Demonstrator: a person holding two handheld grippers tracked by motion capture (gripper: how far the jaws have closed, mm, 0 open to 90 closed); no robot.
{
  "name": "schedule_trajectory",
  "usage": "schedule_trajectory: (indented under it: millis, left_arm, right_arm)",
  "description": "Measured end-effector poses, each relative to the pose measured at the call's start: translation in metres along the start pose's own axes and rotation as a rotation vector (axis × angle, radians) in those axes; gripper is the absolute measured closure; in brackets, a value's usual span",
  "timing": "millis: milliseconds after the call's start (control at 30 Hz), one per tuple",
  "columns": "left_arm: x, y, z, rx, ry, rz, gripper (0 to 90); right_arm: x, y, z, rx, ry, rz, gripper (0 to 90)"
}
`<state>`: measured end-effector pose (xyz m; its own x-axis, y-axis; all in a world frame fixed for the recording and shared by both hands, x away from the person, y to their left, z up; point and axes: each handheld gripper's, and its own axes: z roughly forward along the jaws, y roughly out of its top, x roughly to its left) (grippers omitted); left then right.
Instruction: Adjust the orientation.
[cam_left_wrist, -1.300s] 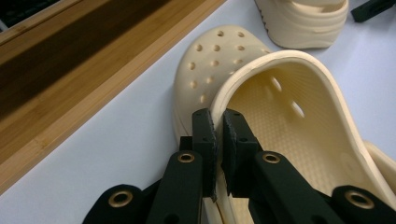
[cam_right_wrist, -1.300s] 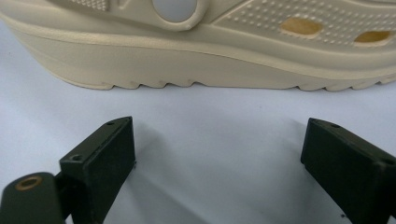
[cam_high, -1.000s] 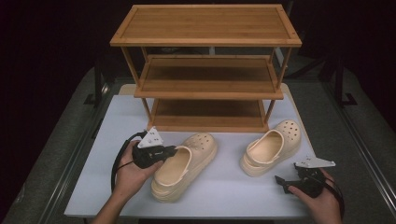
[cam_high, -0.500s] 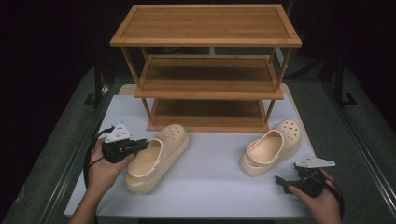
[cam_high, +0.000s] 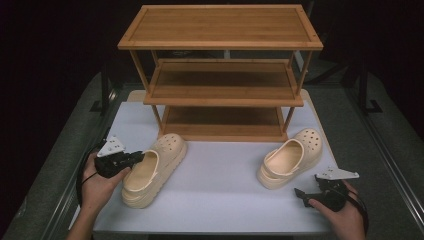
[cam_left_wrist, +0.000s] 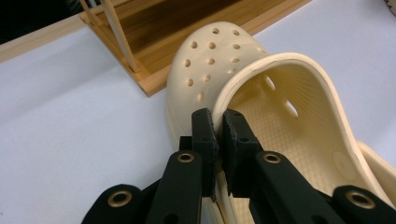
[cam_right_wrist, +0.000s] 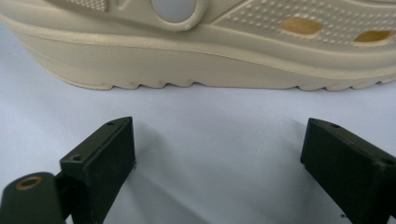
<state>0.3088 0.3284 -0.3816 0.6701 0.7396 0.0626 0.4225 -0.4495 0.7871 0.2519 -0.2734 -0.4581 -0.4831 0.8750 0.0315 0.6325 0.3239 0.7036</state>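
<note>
No writing or brand mark can be read anywhere. Two cream clogs lie on the white worktop (cam_high: 215, 195) in front of one three-tier wooden rack (cam_high: 220, 75). The left tongs (cam_high: 139, 156) pinch the rim of the left clog (cam_high: 150, 172), near the rack's left corner. The right tongs (cam_high: 302, 195) stand wide and empty just beside the right clog (cam_high: 290, 159).

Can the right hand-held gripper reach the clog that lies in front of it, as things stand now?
Probably yes. The right hand-held gripper has its jaws open and points at the side of the right clog. Bare white table lies between them, with nothing in the way.
</note>
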Motion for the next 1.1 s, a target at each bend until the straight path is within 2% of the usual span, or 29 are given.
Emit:
schedule_trajectory:
  millis: [100,233,367,500,533,633,667,733,800,867,900,967,1000,1033,1100]
  left_arm:
    - [-0.004,-0.002,0.002,0.0,-0.016,0.002,83.8]
    - [-0.006,-0.001,0.002,0.006,-0.014,0.011,83.4]
    - [-0.006,-0.002,0.002,0.0,-0.02,-0.002,82.6]
    - [-0.002,-0.003,0.001,-0.004,-0.056,-0.026,79.0]
    - [-0.001,-0.004,-0.001,-0.017,-0.073,-0.046,76.1]
    - [0.001,-0.004,-0.003,-0.023,-0.076,-0.048,68.1]
    - [0.002,-0.003,-0.005,-0.028,-0.077,-0.05,68.1]
    - [0.008,-0.002,-0.012,-0.048,-0.08,-0.056,56.9]
    - [0.01,-0.002,-0.015,-0.053,-0.084,-0.066,49.6]
    - [0.015,-0.003,-0.021,-0.065,-0.068,-0.071,47.2]
    - [0.022,-0.005,-0.026,-0.073,-0.055,-0.086,42.8]
    - [0.03,-0.009,-0.032,-0.079,-0.032,-0.109,39.6]
    - [0.03,-0.009,-0.032,-0.079,-0.032,-0.109,37.5]
    - [0.038,-0.014,-0.033,-0.068,-0.008,-0.139,34.5]
    - [0.041,-0.017,-0.033,-0.061,0.008,-0.15,32.1]
  right_arm:
    - [0.0,0.0,0.0,0.0,0.0,0.002,9.3]
    - [0.0,0.0,0.0,-0.001,0.0,0.0,9.3]
    - [0.0,0.0,0.0,-0.001,-0.001,0.001,9.3]
    - [0.0,0.0,0.0,-0.001,0.0,0.0,9.3]
    - [0.0,0.0,0.0,0.0,0.0,0.0,9.3]
    - [0.0,0.0,0.0,0.0,0.001,0.001,9.3]
    - [0.0,0.0,0.0,0.0,0.001,0.001,9.3]
    - [0.0,0.0,0.0,0.0,0.0,0.0,9.3]
    - [0.0,0.0,0.0,0.0,-0.001,-0.001,9.3]
    - [0.0,0.0,0.0,0.0,-0.001,-0.001,9.3]
    - [0.0,0.0,0.0,0.001,-0.001,-0.001,9.3]
    - [0.0,0.0,0.0,0.001,-0.001,0.0,9.3]
    - [0.0,0.0,0.0,0.001,-0.001,0.0,9.3]
    - [0.0,0.0,0.0,0.001,0.0,0.0,9.3]
    - [0.0,0.0,0.0,0.001,0.001,0.001,9.3]
